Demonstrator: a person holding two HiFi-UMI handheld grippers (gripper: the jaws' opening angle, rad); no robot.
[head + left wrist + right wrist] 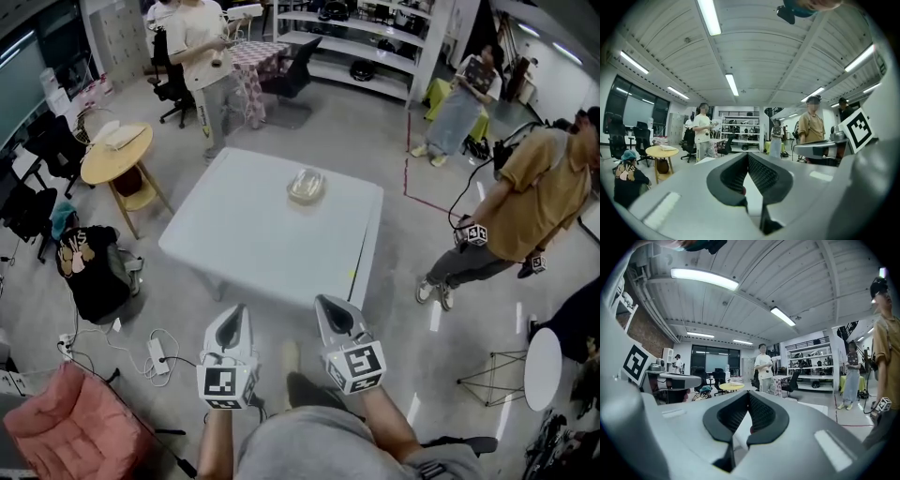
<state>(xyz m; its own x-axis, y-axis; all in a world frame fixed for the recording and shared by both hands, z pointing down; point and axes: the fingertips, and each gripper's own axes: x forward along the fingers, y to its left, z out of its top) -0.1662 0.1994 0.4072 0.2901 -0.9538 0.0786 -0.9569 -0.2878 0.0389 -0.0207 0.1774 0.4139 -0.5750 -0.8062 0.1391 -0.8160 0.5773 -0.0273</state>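
Small clear shallow dish [306, 185] with rounded corners, upright, pale contents too blurred to identify. It sits on the white square table [244, 234], near the far edge and toward the far right corner. Table top is plain white, standing on a grey floor.

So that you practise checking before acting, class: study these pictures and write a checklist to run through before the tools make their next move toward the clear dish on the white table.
1. Left tool empty: ok, jaws together with nothing between them.
2. Right tool empty: ok, jaws together, nothing held.
3. Jaws opened for a grasp: not ok, both are shut.
4. Clear dish in sight: ok, it sits near the far edge of the white table.
5. Tools at the dish: not ok, both hang short of the table's near edge.
6. Dish contents: cannot tell.
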